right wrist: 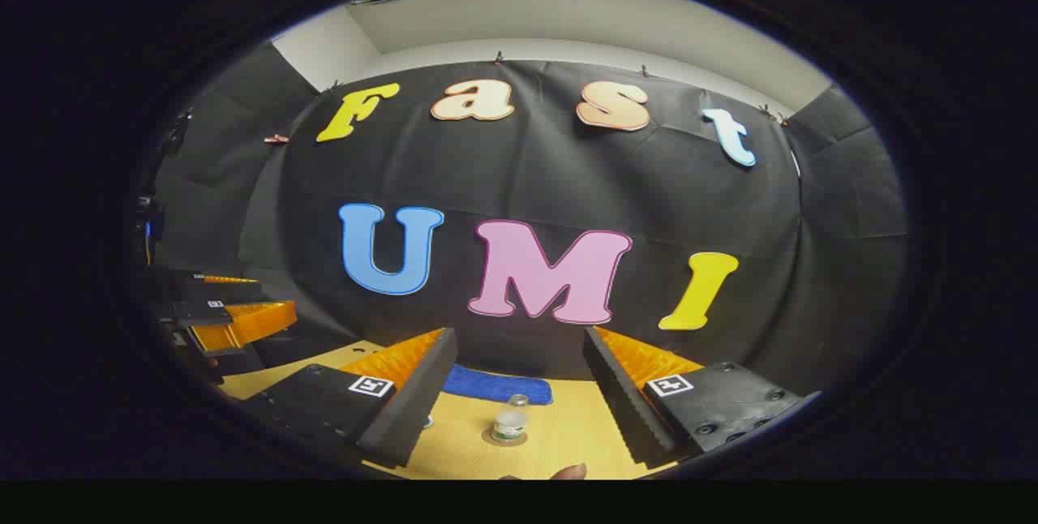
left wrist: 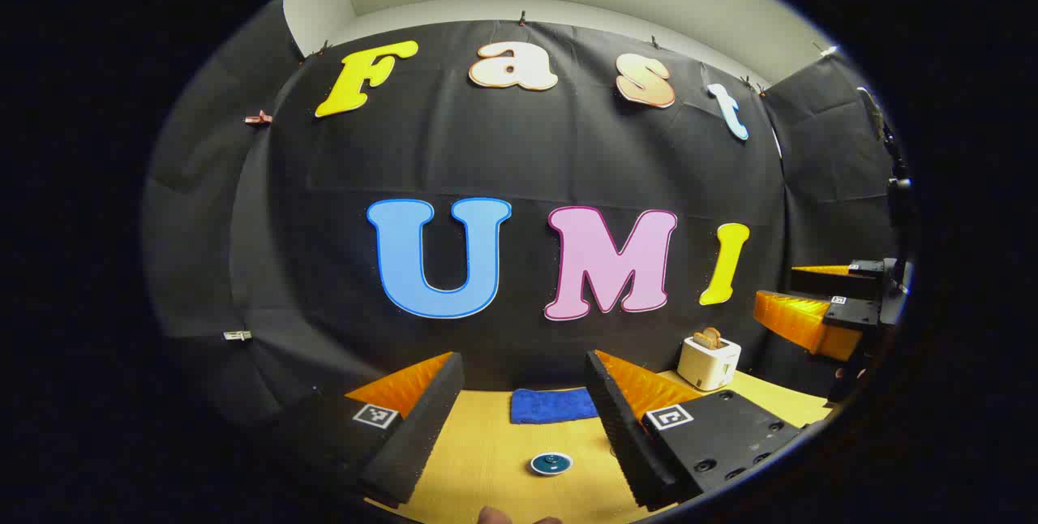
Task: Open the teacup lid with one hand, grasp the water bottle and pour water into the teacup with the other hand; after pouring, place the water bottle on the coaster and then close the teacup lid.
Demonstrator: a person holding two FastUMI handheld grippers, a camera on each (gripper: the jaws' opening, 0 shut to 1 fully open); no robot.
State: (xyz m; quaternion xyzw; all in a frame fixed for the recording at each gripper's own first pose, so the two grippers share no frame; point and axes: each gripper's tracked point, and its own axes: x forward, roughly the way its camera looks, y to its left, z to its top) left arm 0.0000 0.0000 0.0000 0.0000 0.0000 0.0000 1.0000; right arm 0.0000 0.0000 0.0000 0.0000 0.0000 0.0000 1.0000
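While toaster (left wrist: 708, 362) shows left, water bottle (right wrist: 511, 420) — coaster (right wrist: 493, 437) — right

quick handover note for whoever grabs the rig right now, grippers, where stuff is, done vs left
Left gripper: open, empty, above the table, aimed at the lidded teacup.
Right gripper: open, empty, aimed at the water bottle, which stands upright on the coaster.
Blue cloth lies behind the teacup; toaster at the back.
Done: nothing visibly started.
Left: lift lid, pour, return bottle to coaster, close lid.
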